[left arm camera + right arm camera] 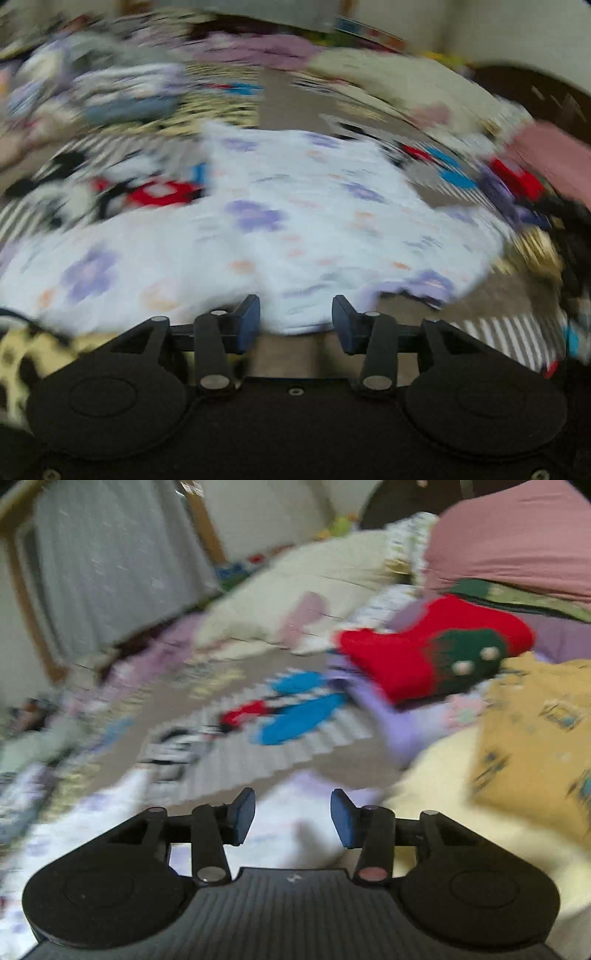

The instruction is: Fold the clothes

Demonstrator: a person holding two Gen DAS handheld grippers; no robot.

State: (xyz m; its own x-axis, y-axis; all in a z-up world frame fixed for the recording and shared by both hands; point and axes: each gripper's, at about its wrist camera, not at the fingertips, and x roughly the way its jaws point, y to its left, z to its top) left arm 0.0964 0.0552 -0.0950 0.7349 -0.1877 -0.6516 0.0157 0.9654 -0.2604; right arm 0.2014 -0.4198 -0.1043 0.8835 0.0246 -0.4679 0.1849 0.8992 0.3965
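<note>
Mostly blur, floral garment (295, 221) (edges smeared), left gripper (295, 321) and right gripper (293, 818) fingers released, empty.

A bed covered by a striped cartoon-print sheet (280, 96) carried everything. A white floral garment (295, 221) lay spread just ahead of the left fingers (247, 321); a red knitted piece (424, 653) lay beyond the right fingers (341, 818), upper right.
</note>
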